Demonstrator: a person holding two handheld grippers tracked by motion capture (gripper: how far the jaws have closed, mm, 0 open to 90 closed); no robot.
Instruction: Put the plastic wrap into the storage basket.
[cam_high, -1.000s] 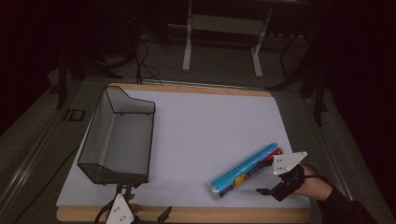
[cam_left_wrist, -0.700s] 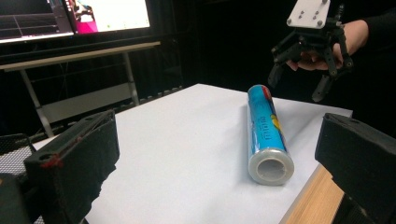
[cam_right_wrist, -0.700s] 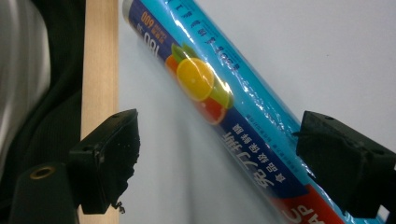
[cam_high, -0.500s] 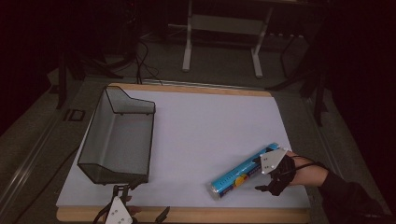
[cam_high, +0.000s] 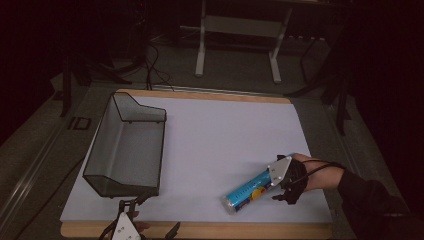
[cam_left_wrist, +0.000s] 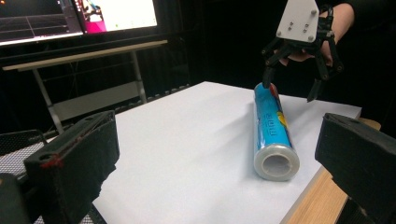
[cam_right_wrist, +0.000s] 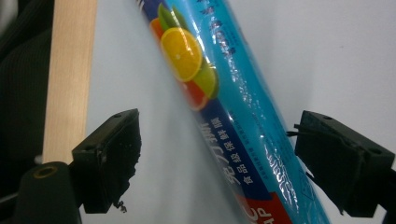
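A black wire-mesh basket (cam_high: 127, 150) sits well apart from the blue, fruit-printed cling-film roll (cam_high: 248, 190) on the white-topped table (cam_high: 225, 135). The right gripper (cam_high: 283, 187) straddles the roll's far end, jaws spread, seemingly not touching it; the left gripper (cam_high: 131, 227) is spread too.

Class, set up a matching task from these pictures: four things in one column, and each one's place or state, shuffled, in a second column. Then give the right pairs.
Column one:
1. blue roll
2. wire basket
3. right tongs
4. left tongs

Column two:
A. stands empty at the table's left side
B. open, at the near edge by the basket
C. lies on its side on the white sheet
D. open, jaws either side of the roll's end

Pairs: 1-C, 2-A, 3-D, 4-B
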